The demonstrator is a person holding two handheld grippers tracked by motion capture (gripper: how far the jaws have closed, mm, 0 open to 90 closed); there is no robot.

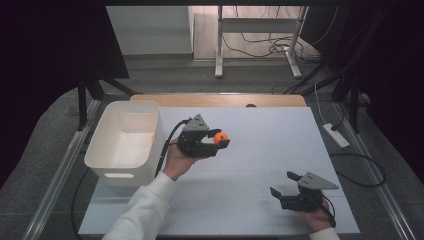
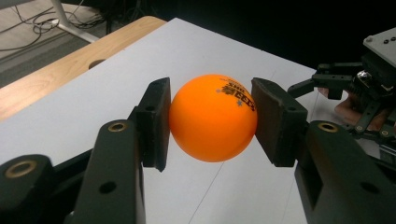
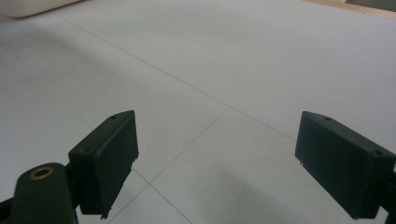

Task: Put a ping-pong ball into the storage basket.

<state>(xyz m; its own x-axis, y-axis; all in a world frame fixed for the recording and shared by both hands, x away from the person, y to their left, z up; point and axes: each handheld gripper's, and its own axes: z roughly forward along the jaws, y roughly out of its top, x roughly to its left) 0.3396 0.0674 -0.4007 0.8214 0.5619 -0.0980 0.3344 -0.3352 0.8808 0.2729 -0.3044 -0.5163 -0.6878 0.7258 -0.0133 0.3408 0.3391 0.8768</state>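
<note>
We are gripping the orange ball (image 1: 220,138) in the left tongs (image 1: 216,142); right tongs (image 1: 284,185) are gaping, idle. Next, likely carrying it left to the white bin (image 1: 125,142).

Your left gripper (image 1: 216,145) is holding the ping-pong ball (image 1: 220,138) above the table (image 1: 260,125) middle, the storage bin (image 1: 126,142) is sitting at the left edge beside it, your right gripper (image 1: 283,185) is waiting near the front right corner.
</note>
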